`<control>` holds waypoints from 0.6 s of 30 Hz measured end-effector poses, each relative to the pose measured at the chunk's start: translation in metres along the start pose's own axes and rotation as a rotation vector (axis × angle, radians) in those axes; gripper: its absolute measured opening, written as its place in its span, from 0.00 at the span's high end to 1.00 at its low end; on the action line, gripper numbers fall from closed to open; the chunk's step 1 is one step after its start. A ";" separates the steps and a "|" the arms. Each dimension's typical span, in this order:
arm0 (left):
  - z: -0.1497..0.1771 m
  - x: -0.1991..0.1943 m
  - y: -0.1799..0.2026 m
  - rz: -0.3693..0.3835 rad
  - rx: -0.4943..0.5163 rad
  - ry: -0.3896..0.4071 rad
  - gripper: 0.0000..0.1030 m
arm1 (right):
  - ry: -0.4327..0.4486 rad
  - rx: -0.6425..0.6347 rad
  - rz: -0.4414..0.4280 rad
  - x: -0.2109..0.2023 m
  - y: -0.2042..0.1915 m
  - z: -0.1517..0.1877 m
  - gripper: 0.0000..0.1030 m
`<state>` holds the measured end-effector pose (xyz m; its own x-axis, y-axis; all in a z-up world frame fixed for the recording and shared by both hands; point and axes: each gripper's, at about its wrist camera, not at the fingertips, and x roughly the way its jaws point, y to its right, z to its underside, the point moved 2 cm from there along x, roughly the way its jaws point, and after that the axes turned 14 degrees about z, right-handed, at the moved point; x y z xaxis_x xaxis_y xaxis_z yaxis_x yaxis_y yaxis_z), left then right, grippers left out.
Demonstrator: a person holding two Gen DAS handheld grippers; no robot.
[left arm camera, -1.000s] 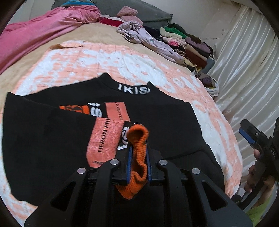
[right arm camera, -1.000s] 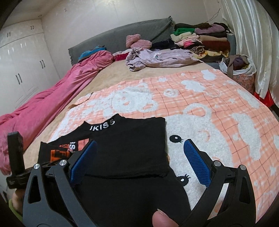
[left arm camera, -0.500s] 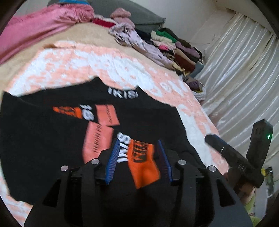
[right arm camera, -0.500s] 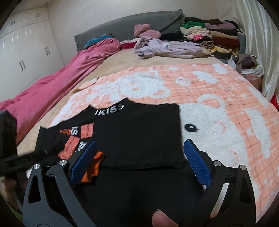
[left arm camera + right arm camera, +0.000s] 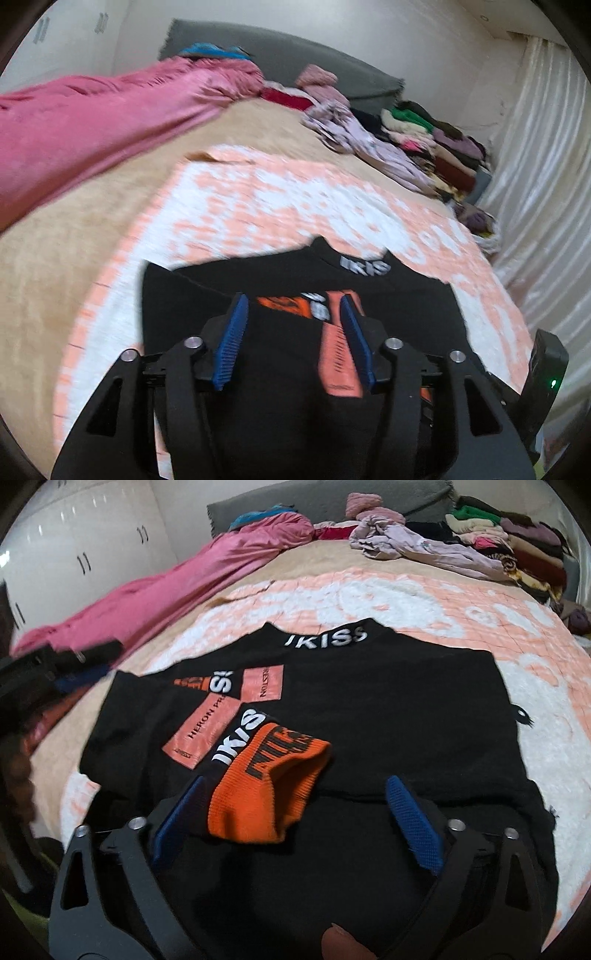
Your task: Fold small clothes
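A small black top (image 5: 388, 709) with a white-lettered collar and orange patches lies flat on the peach and white blanket (image 5: 461, 605). Its sleeve is folded across the body, and the orange cuff (image 5: 266, 786) rests on top. My right gripper (image 5: 295, 827) is open, hovering low over the cuff and the top's lower part. My left gripper (image 5: 291, 343) is open and empty above the top (image 5: 406, 314), near its left side. It also shows blurred at the left edge of the right wrist view (image 5: 62, 664).
A pink duvet (image 5: 166, 590) lies along the left of the bed. A lilac garment (image 5: 417, 546) and a stack of folded clothes (image 5: 517, 542) sit at the far right. Pale curtains (image 5: 546, 177) hang on the right. White wardrobes (image 5: 74, 554) stand at the left.
My left gripper let go of the orange cuff, opened and pulled back to the left and up. The cuff now lies on the top. My right gripper moved in low over it.
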<state>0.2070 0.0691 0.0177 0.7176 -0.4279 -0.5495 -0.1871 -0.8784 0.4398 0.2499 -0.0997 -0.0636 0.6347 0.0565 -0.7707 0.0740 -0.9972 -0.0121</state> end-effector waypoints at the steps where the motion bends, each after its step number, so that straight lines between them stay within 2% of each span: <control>1: -0.002 -0.003 -0.004 -0.021 0.001 0.012 0.48 | -0.009 -0.001 -0.004 0.005 -0.002 0.000 0.22; 4: -0.006 -0.008 -0.015 -0.037 -0.022 0.024 0.48 | -0.030 0.011 -0.011 0.016 -0.003 0.000 0.36; 6: -0.010 -0.012 -0.023 -0.046 -0.041 0.037 0.48 | -0.026 0.014 -0.022 0.018 -0.005 -0.001 0.51; 8: -0.013 -0.018 -0.033 -0.063 -0.059 0.054 0.48 | -0.026 0.012 -0.051 0.017 -0.007 -0.001 0.79; 10: -0.015 -0.022 -0.039 -0.066 -0.081 0.066 0.48 | -0.021 0.003 -0.075 0.015 -0.010 -0.002 0.94; 14: -0.018 -0.030 -0.049 -0.088 -0.104 0.090 0.47 | 0.029 -0.018 -0.087 0.003 -0.010 -0.008 0.96; 18: -0.019 -0.033 -0.054 -0.098 -0.115 0.102 0.47 | 0.113 -0.046 -0.077 -0.025 0.002 -0.031 0.96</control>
<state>0.2058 0.1353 0.0254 0.7939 -0.3130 -0.5213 -0.0393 -0.8820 0.4696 0.2583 -0.1017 -0.0250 0.7084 0.1403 -0.6918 0.1593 -0.9865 -0.0369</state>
